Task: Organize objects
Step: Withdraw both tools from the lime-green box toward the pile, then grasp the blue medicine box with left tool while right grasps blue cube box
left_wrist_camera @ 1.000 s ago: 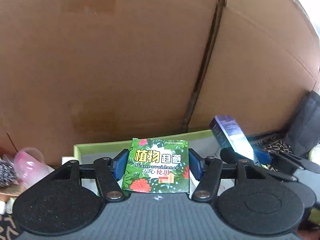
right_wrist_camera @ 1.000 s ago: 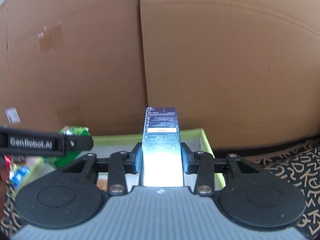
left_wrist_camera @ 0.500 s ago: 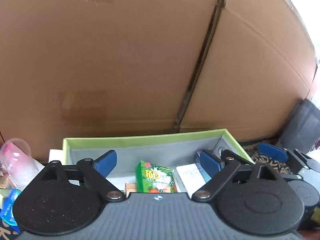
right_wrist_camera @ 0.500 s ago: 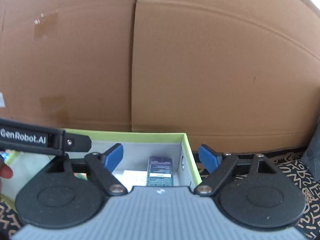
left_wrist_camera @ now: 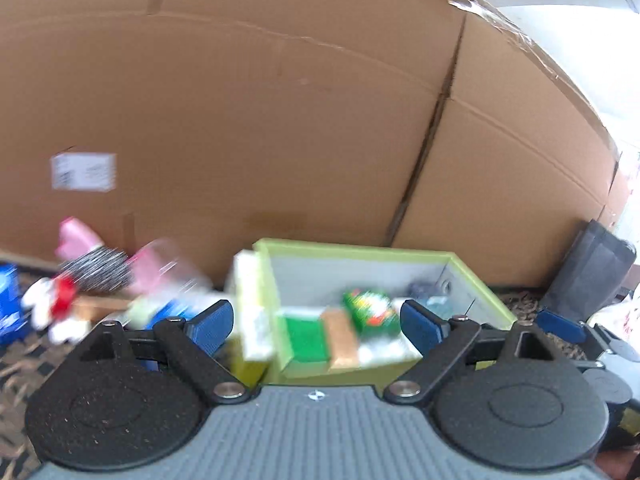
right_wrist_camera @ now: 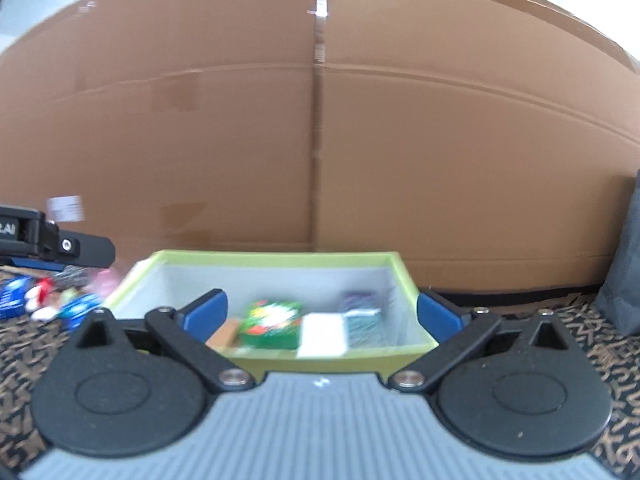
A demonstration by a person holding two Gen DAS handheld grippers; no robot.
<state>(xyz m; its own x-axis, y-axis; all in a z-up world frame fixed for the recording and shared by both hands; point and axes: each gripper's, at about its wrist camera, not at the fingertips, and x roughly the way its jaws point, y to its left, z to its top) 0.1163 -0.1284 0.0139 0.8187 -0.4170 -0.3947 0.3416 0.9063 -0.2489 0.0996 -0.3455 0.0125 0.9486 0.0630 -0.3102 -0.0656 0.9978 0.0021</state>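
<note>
Both claws gape empty — left claw (left_wrist_camera: pixel 316 320), right claw (right_wrist_camera: pixel 322 314) — before the green bin (right_wrist_camera: pixel 328 356), leafy box (right_wrist_camera: pixel 274 326) inside it; next pick, left of the bin, wants a square approach.

Both units look like the same design. The left gripper (left_wrist_camera: pixel 316 322) has a grey ribbed body at the bottom with a tiny white emblem at its top edge, two big round black discs with a grainy texture, and black link arms pinned with silver screws. Blue pads (left_wrist_camera: pixel 210 326) sit on the fingertips. The right gripper (right_wrist_camera: pixel 322 316) matches: grey ribbed body, matte black discs, silver pivots, blue pads (right_wrist_camera: pixel 438 318). A black bar with one screw and white lettering shows at that view's left edge.
</note>
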